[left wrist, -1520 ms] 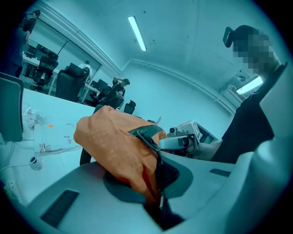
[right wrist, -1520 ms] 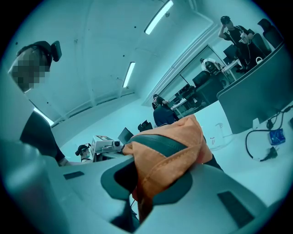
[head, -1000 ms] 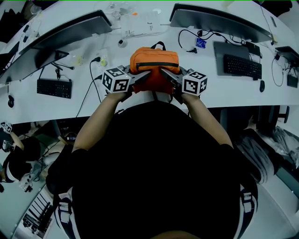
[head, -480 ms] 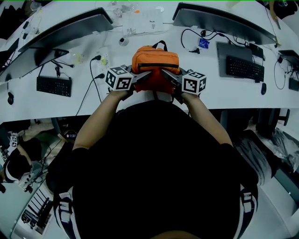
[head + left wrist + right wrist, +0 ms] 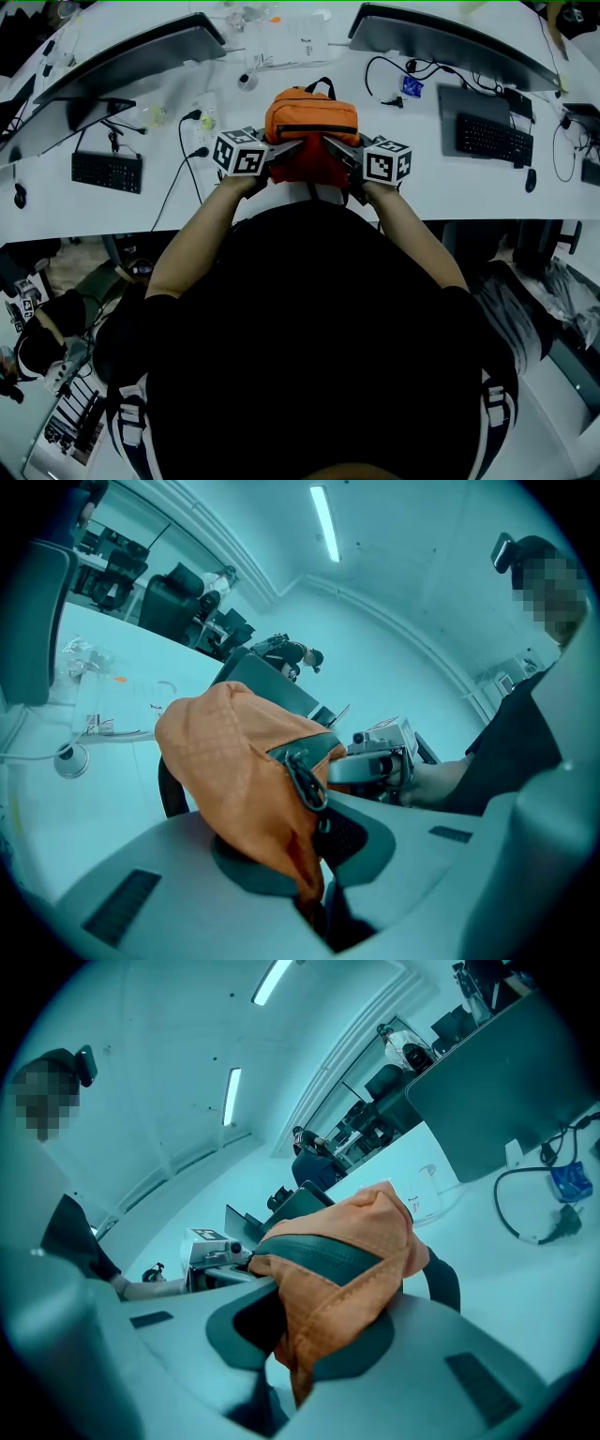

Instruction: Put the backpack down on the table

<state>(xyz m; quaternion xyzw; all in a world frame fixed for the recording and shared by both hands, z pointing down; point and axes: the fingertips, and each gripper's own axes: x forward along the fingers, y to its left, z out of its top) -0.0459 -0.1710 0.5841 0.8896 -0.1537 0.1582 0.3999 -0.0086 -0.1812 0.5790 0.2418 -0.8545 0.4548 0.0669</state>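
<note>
One big white table (image 5: 422, 192) curves in front of us. Two dark monitors stand at its back, one on the left (image 5: 122, 66) and one on the right (image 5: 450, 42).

Next in size is the orange backpack (image 5: 311, 127). It is over the table, close to the front edge, between the two monitors. We cannot tell if its bottom touches the table top.

Two black keyboards lie flat on the table, one far to the left (image 5: 107, 172) and one far to the right (image 5: 494, 138), both well away from the backpack.

We hold the backpack from both sides. Our left gripper (image 5: 286, 150) has its jaws squeezed tight on a fold of the orange cloth (image 5: 234, 761). Our right gripper (image 5: 336, 147) pinches the cloth on the other side (image 5: 356, 1241) the same way.

A small dark zip pull (image 5: 305, 780) hangs on the backpack just beside the left gripper's jaws.
</note>
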